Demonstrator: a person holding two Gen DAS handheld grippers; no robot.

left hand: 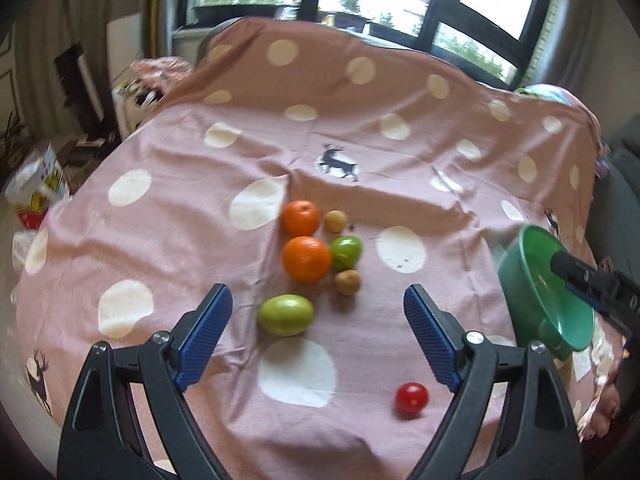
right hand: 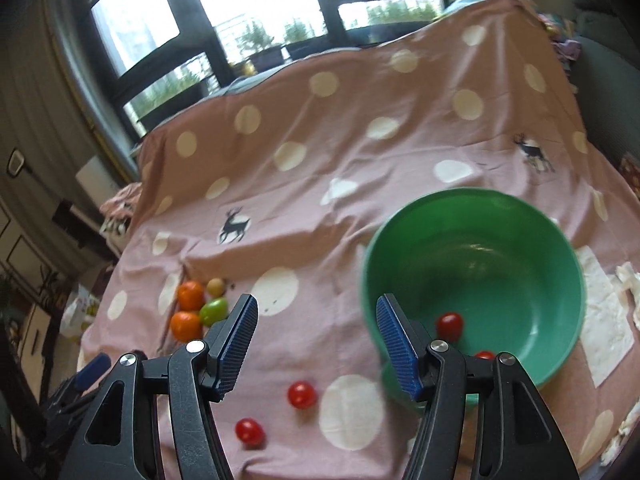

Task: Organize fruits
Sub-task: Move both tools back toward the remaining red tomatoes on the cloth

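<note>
A green bowl (right hand: 516,240) sits on the pink spotted cloth and holds two red tomatoes (right hand: 449,325). Two more red tomatoes (right hand: 301,394) (right hand: 249,431) lie on the cloth in front of my open, empty right gripper (right hand: 316,340). In the left wrist view, two oranges (left hand: 306,259), two green fruits (left hand: 285,313), two small tan fruits (left hand: 347,281) and one red tomato (left hand: 411,398) lie on the cloth. My left gripper (left hand: 318,312) is open and empty above the nearer green fruit. The bowl (left hand: 536,280) shows at the right, with the right gripper's finger over its rim.
White paper napkins (right hand: 604,320) lie right of the bowl. The cloth (left hand: 160,240) drapes over a raised back towards the windows. Boxes and clutter (left hand: 36,188) stand off the left edge.
</note>
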